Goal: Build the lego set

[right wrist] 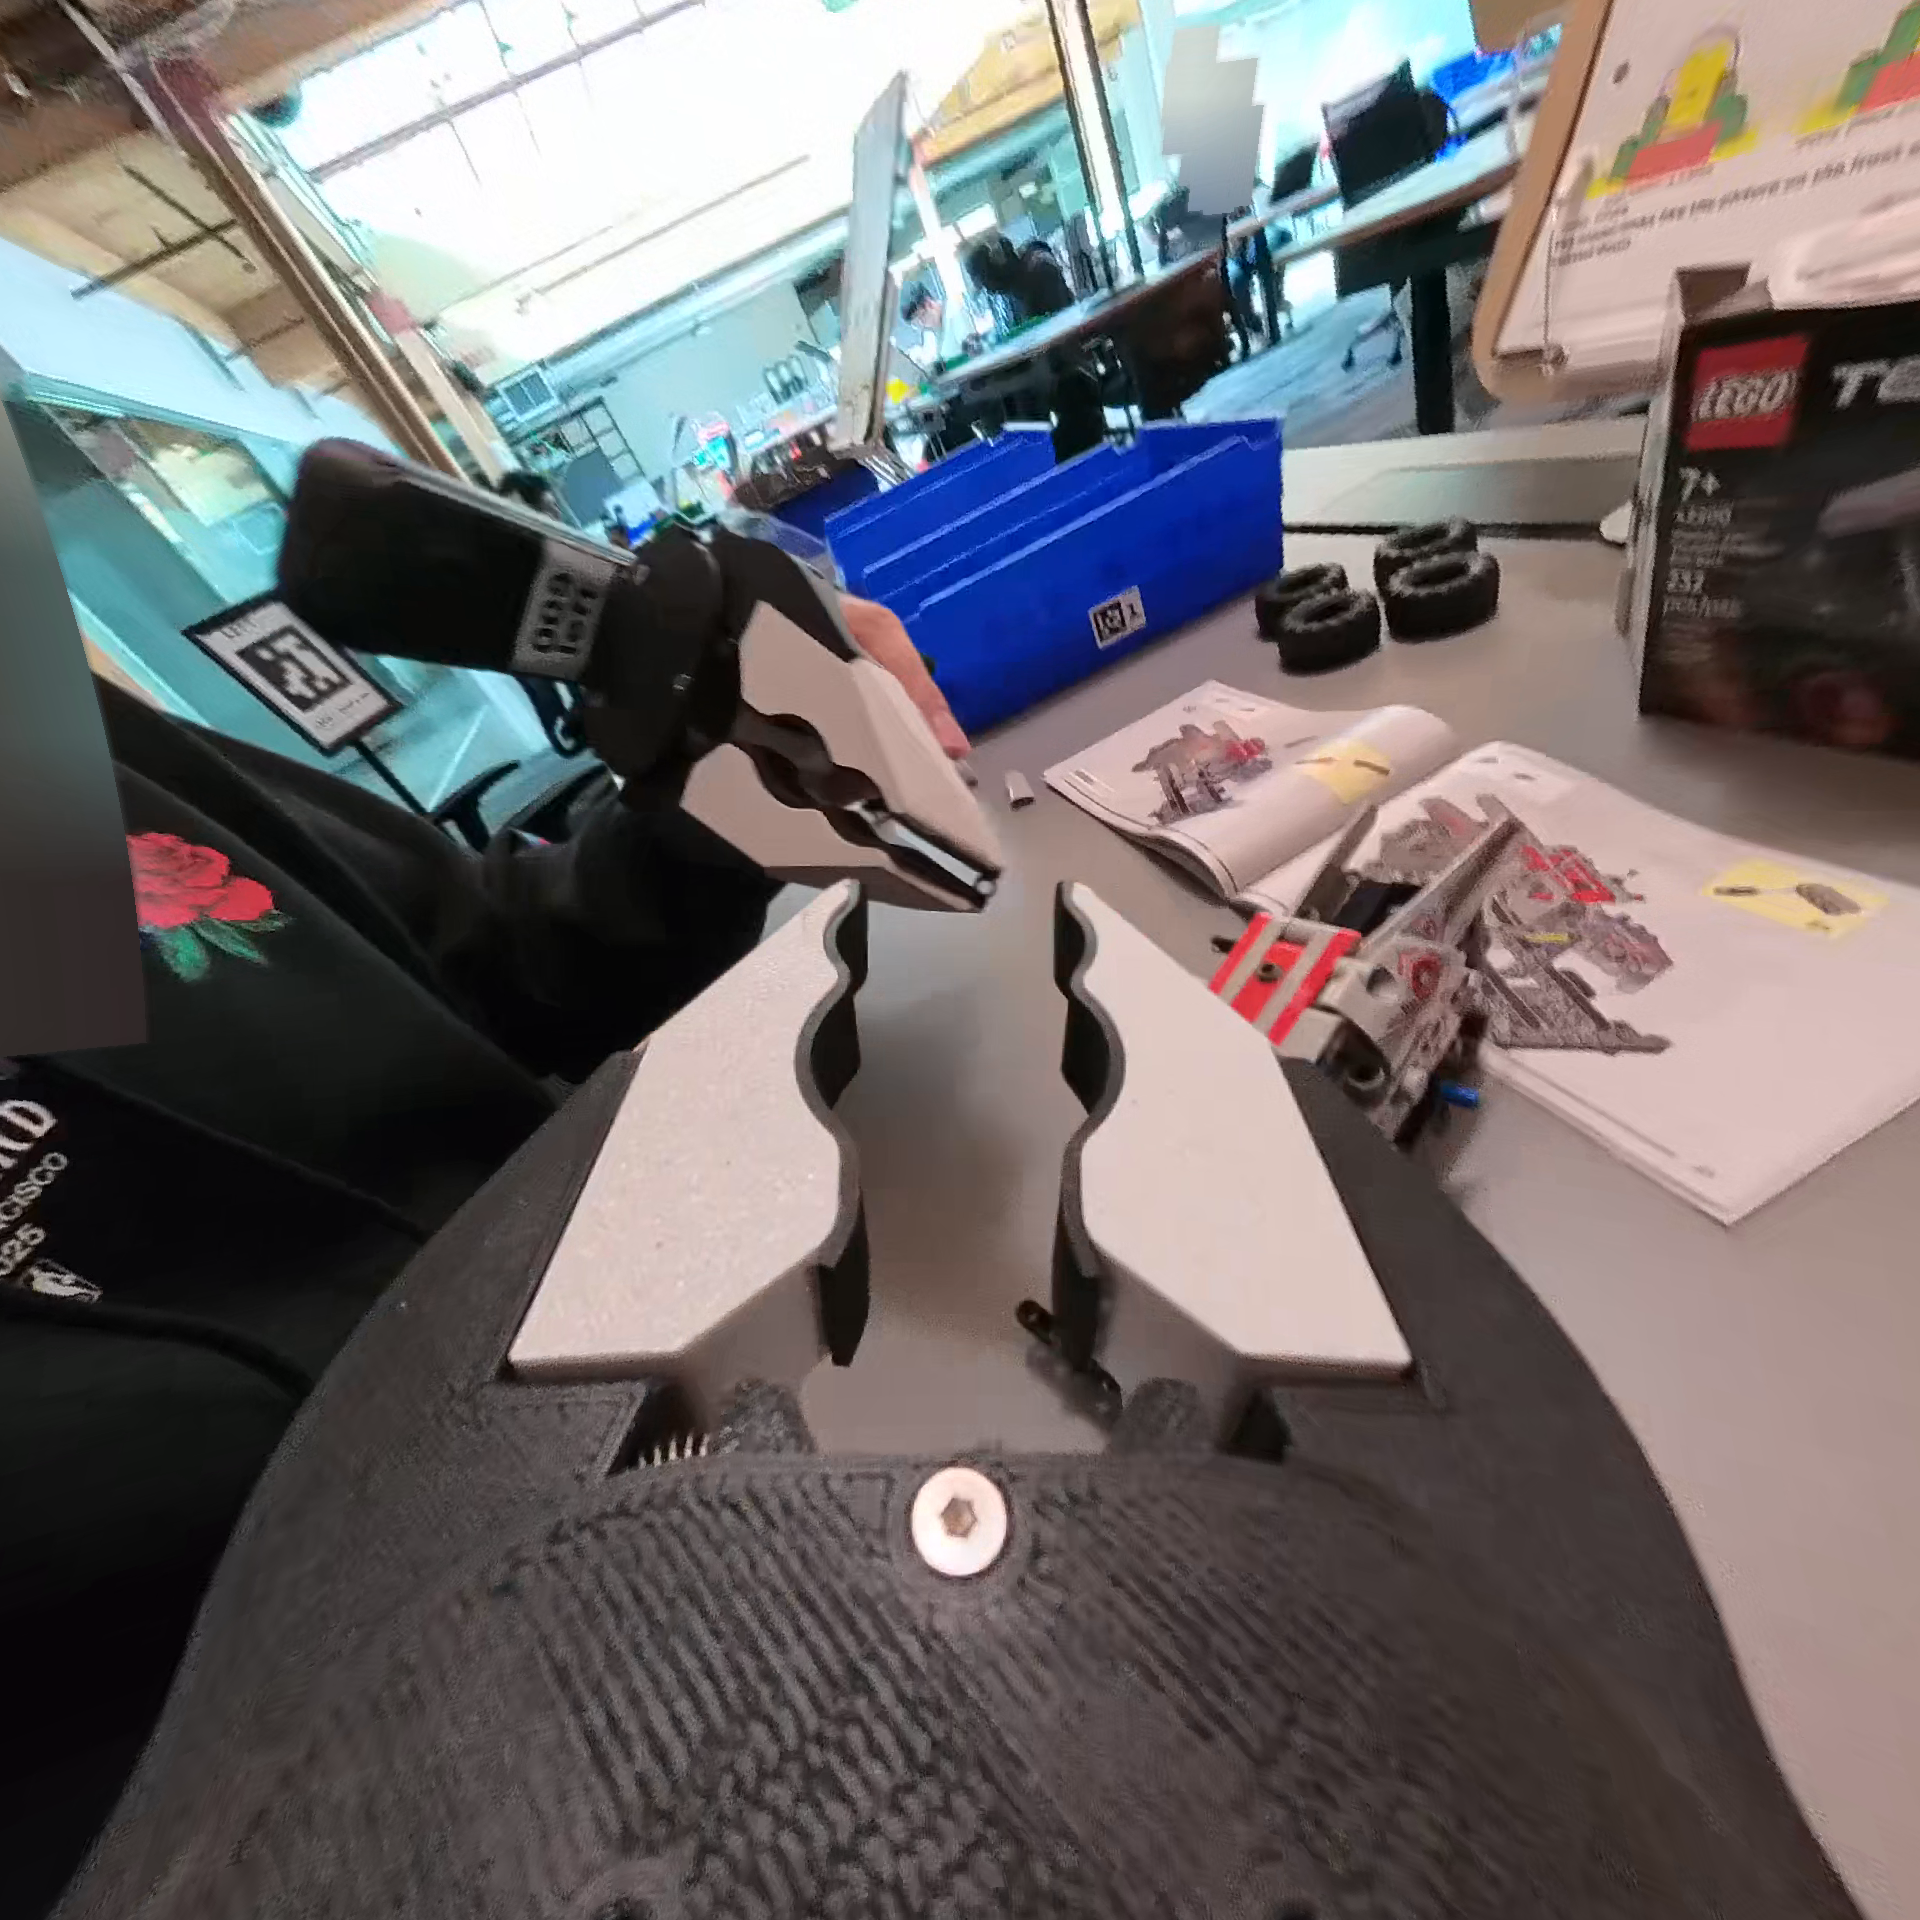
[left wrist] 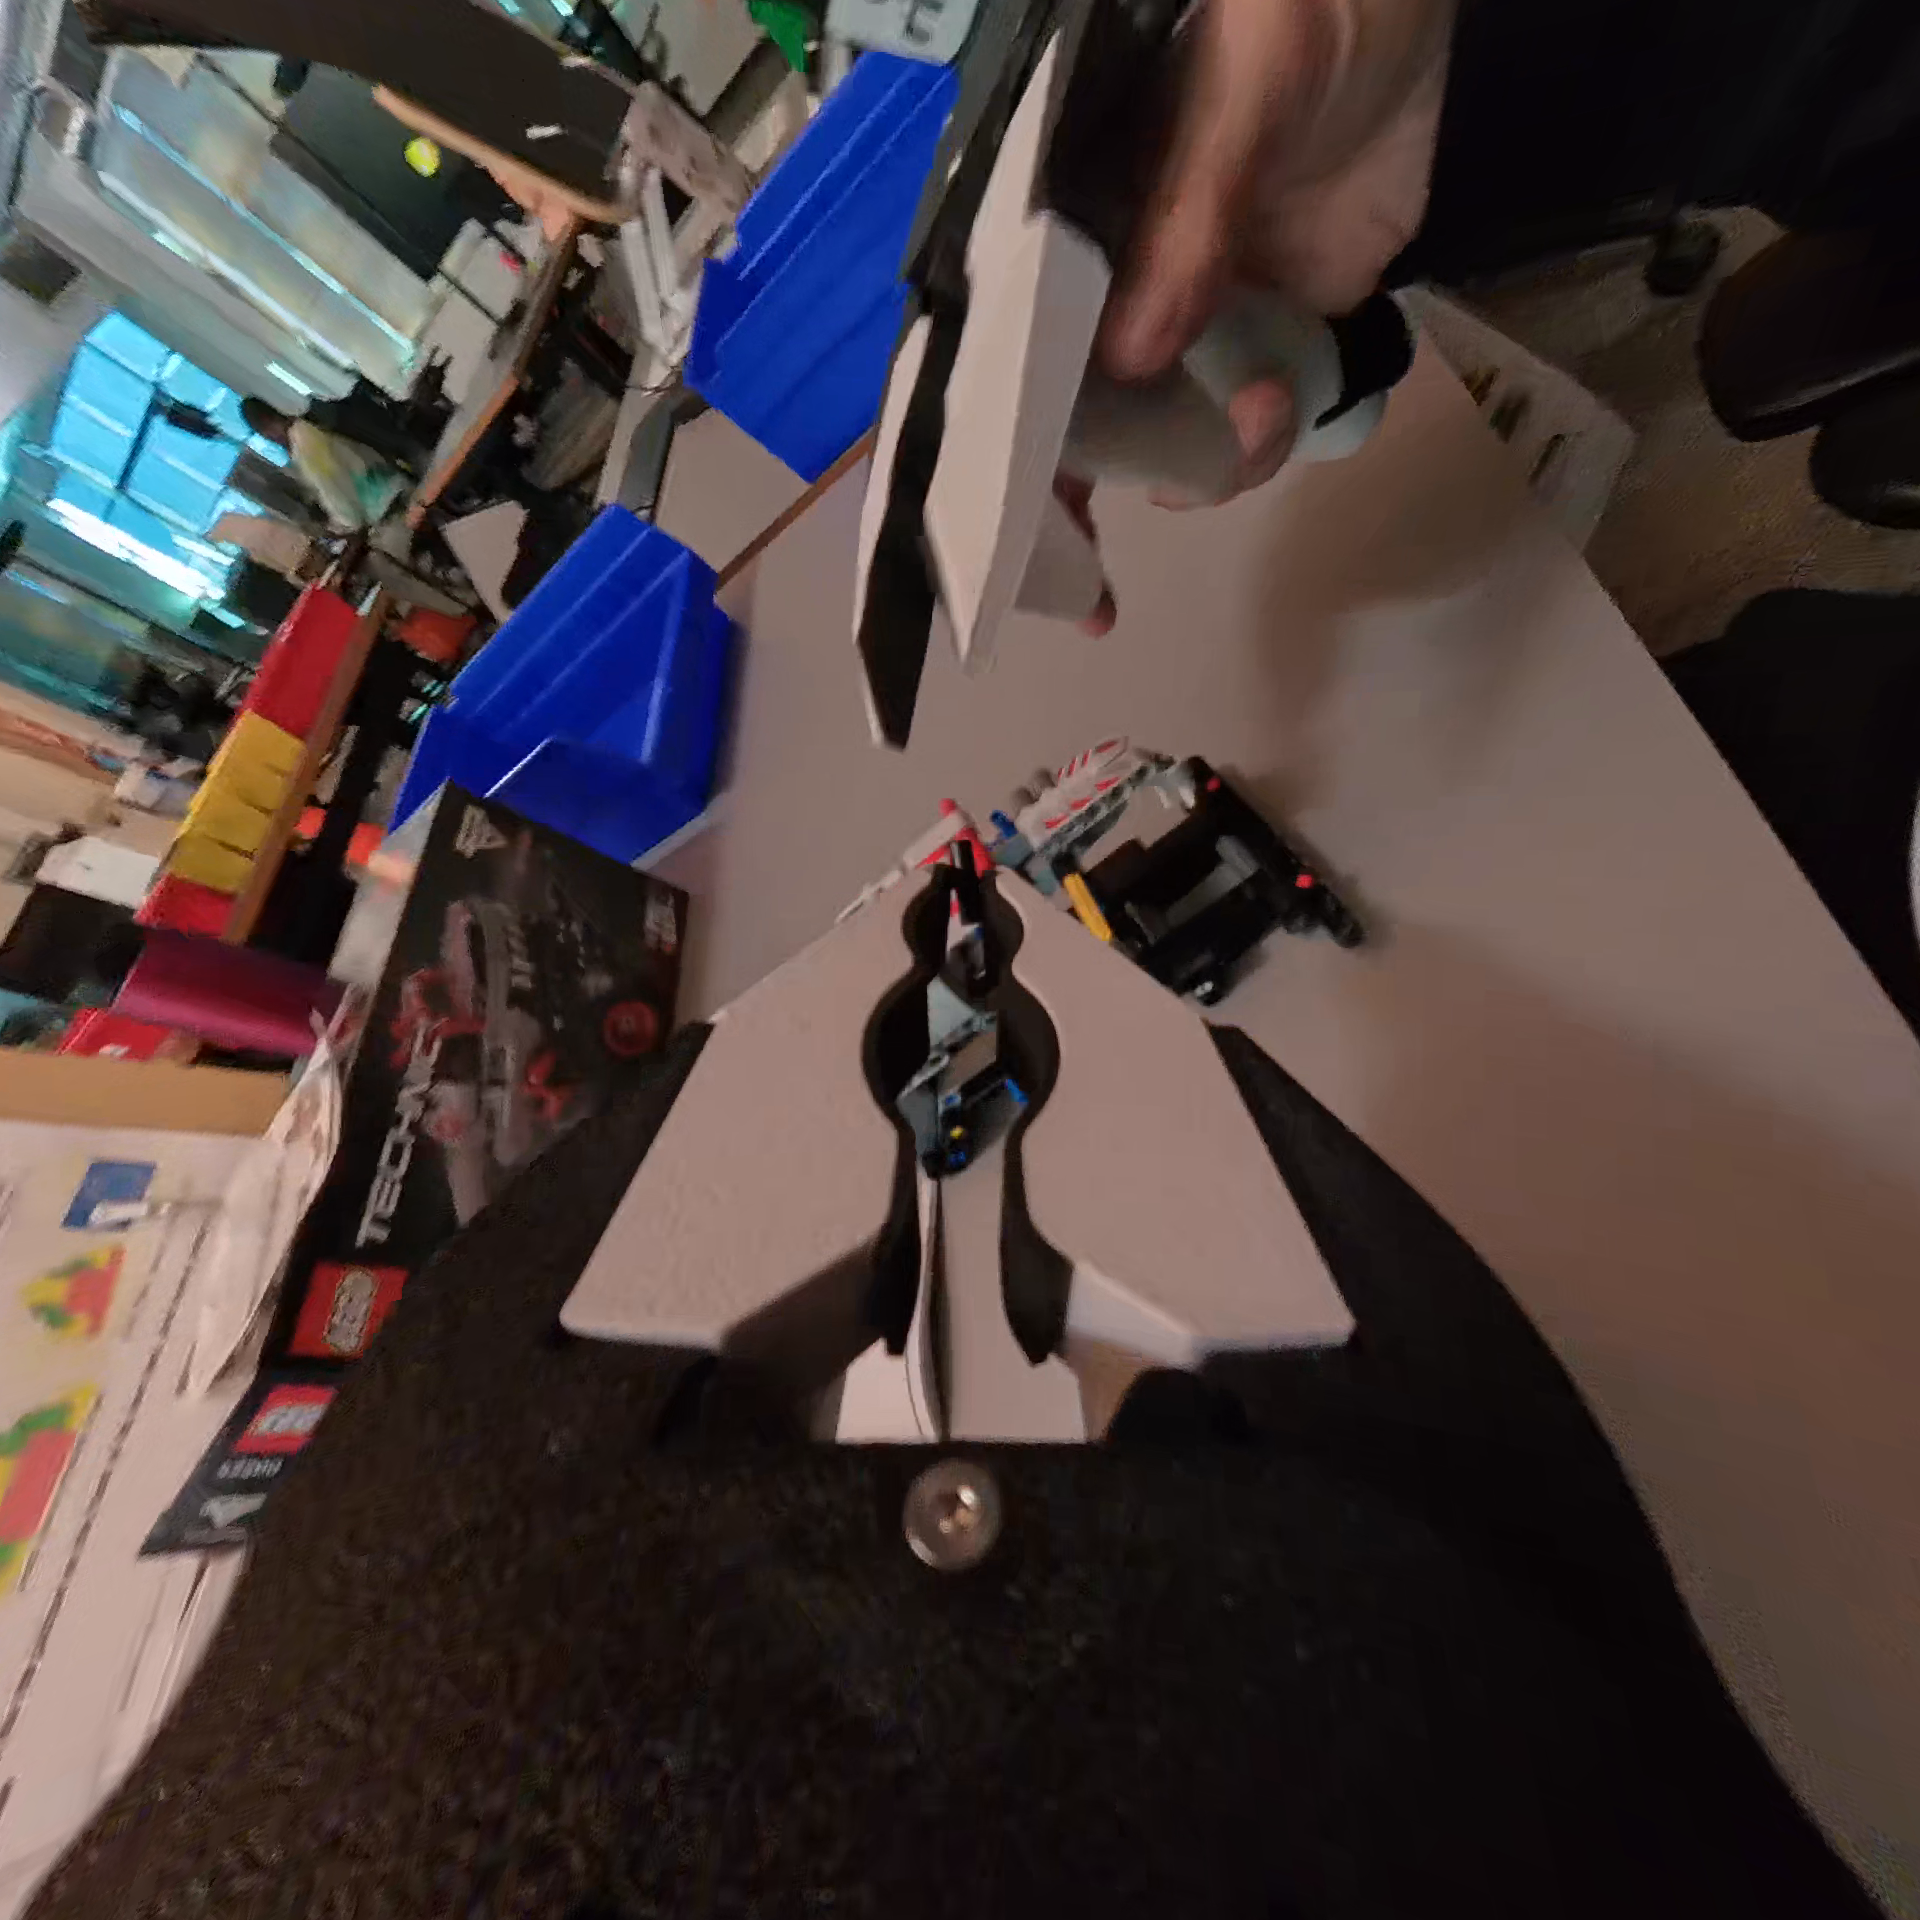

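Note:
The part-built lego model (right wrist: 1340, 997), grey and black with red-striped panels, lies on the grey table on an open instruction booklet (right wrist: 1621, 966). It also shows in the left wrist view (left wrist: 1195, 883). My left gripper (left wrist: 964, 888) is shut, its tips over the model's near end. Grey, black and blue lego parts show through the gaps between its fingers; I cannot tell whether any are pinched. It also shows in the right wrist view (right wrist: 977, 888), in the air. My right gripper (right wrist: 961, 904) is open and empty just left of the model. A hand holds it above the table in the left wrist view (left wrist: 935, 691).
Blue bins (right wrist: 1060, 561) stand at the back of the table (right wrist: 1766, 1351). Several black tyres (right wrist: 1371, 592) and the black set box (right wrist: 1787, 540) are at the back right. A small grey piece (right wrist: 1020, 792) lies by the booklet. A picture board (right wrist: 1714, 135) leans behind. My two grippers' fingertips are within a few centimetres of each other.

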Motion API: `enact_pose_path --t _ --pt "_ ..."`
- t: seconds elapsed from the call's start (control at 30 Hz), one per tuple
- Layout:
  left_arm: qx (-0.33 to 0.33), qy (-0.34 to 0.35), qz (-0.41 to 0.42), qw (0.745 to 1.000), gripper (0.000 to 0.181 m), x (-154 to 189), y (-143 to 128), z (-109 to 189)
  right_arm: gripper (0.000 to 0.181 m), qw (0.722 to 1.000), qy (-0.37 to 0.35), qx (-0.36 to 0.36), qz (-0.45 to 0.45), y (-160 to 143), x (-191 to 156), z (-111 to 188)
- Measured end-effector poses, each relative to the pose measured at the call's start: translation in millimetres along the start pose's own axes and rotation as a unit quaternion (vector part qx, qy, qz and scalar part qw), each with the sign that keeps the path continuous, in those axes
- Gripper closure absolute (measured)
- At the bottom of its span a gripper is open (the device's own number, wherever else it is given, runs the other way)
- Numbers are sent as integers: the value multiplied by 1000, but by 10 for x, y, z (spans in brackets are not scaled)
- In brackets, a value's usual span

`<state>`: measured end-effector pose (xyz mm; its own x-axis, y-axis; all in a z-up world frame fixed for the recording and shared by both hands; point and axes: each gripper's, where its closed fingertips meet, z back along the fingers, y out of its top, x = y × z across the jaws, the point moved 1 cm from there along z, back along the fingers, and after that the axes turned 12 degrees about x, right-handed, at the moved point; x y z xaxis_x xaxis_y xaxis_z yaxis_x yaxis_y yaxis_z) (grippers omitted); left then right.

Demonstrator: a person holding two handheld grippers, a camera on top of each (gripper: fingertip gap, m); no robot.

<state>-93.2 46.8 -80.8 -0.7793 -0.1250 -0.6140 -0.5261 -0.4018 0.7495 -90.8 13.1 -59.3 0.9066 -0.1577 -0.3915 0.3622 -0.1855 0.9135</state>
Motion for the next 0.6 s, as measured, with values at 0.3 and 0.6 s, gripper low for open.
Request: enact_pose_path --t 0.3,0.6 --pt "-24 -7 -46 999 178 12 59 -240 165 999 2 -41 -25 -205 101 7" --pt "-10 -9 -85 996 179 43 47 -267 178 999 4 -46 -8 -231 137 40"
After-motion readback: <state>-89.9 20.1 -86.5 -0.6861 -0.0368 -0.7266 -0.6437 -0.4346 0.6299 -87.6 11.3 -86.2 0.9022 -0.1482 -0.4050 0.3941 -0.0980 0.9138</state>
